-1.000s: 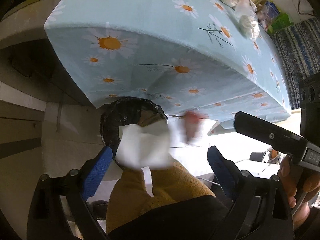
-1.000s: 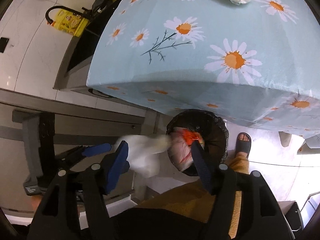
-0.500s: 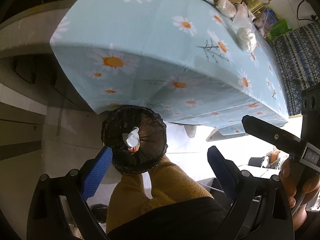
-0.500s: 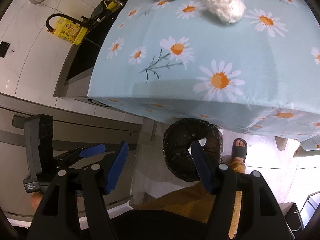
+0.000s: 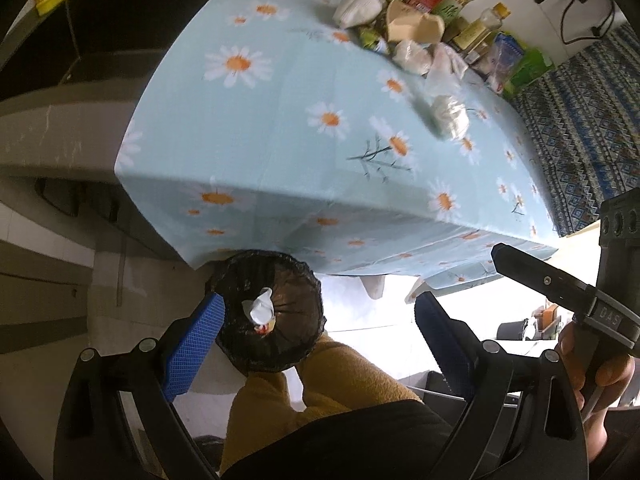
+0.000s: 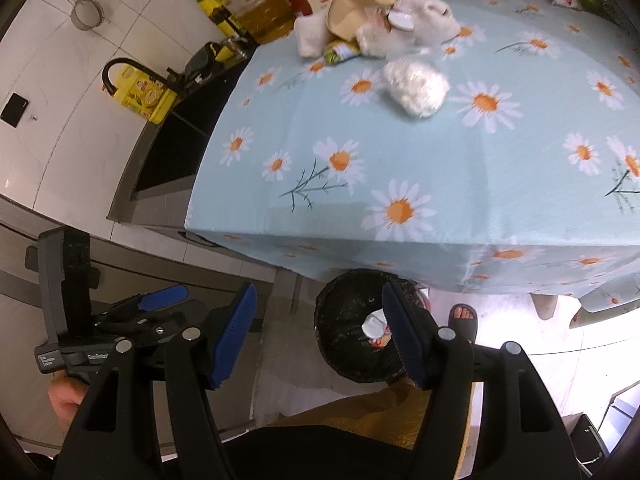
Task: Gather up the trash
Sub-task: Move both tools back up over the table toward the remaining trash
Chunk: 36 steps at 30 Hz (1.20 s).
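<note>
A black-lined trash bin (image 5: pixel 280 280) stands on the floor under the table's near edge, with white crumpled paper (image 5: pixel 260 308) and a red scrap inside; it also shows in the right wrist view (image 6: pixel 352 344). My left gripper (image 5: pixel 316 344) is open and empty above the bin. My right gripper (image 6: pixel 320 332) is open and empty, just left of the bin. More trash lies on the daisy tablecloth (image 5: pixel 320 184): a white plastic wad (image 6: pixel 416 84), which also shows in the left wrist view (image 5: pixel 450 114), and a pile of crumpled wrappers and a paper cup (image 6: pixel 376 20) at the far edge.
Bottles and jars (image 6: pixel 280 4) line the table's far edge. A black stovetop (image 6: pixel 176 152) and a yellow oil jug (image 6: pixel 140 92) sit on the counter to the left. My yellow-trousered legs (image 5: pixel 320 384) and a sandalled foot (image 6: pixel 462 320) are by the bin.
The white paper and the red-and-white wrapper dropped from the grippers into the bin. Both grippers then rose and tilted up, bringing the tabletop trash into view.
</note>
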### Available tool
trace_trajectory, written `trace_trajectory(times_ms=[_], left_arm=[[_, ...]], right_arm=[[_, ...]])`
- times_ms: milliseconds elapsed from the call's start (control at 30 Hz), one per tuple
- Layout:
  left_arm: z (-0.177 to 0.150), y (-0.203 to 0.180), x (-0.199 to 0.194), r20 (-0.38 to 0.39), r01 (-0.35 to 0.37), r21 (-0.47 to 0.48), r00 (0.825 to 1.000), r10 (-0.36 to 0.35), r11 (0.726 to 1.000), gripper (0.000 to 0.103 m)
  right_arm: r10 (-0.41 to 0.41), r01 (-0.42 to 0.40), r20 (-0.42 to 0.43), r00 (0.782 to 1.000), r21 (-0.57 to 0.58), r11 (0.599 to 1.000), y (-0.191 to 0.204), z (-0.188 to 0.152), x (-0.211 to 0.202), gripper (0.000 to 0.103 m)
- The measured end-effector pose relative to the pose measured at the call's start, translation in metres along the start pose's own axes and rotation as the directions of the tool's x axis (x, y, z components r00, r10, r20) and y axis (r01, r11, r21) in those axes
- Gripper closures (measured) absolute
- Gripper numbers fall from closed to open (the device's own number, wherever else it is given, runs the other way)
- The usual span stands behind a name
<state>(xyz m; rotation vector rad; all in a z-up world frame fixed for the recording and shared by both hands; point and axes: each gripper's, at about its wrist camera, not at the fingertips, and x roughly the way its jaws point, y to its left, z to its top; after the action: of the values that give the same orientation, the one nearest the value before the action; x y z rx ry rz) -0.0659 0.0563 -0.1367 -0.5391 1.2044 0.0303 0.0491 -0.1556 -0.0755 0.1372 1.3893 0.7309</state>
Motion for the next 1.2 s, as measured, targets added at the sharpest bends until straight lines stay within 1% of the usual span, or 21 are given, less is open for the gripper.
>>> trace_trajectory(times_ms=[300, 400, 600, 900, 1200], left_arm=[[0.012, -0.023, -0.014, 0.038, 0.021, 0.049, 0.999, -0.023, 0.999, 0.010], [0.019, -0.034, -0.014, 0.049, 0.021, 0.059, 0.998, -0.024, 0.998, 0.010], [0.039, -0.056, -0.011, 0.060, 0.012, 0.086, 0.998, -0.017, 0.996, 0.010], [0.074, -0.097, 0.008, 0.062, 0.000, 0.124, 0.998, -0.008, 0.992, 0.010], [0.110, -0.141, 0.042, 0.048, -0.013, 0.166, 0.999, 0.005, 0.986, 0.010]], right_arm=[[-0.031, 0.030, 0.067, 0.997, 0.015, 0.999, -0.014, 0.008, -0.031, 0.038], [-0.033, 0.031, 0.084, 0.996, 0.021, 0.999, -0.022, 0.013, -0.040, 0.035], [-0.029, 0.026, 0.111, 0.993, 0.029, 0.999, -0.040, 0.028, -0.056, 0.035], [-0.023, 0.019, 0.133, 0.991, 0.033, 0.999, -0.078, 0.057, -0.074, 0.035], [-0.003, -0.003, 0.134, 0.991, 0.044, 0.999, -0.113, 0.083, -0.081, 0.035]])
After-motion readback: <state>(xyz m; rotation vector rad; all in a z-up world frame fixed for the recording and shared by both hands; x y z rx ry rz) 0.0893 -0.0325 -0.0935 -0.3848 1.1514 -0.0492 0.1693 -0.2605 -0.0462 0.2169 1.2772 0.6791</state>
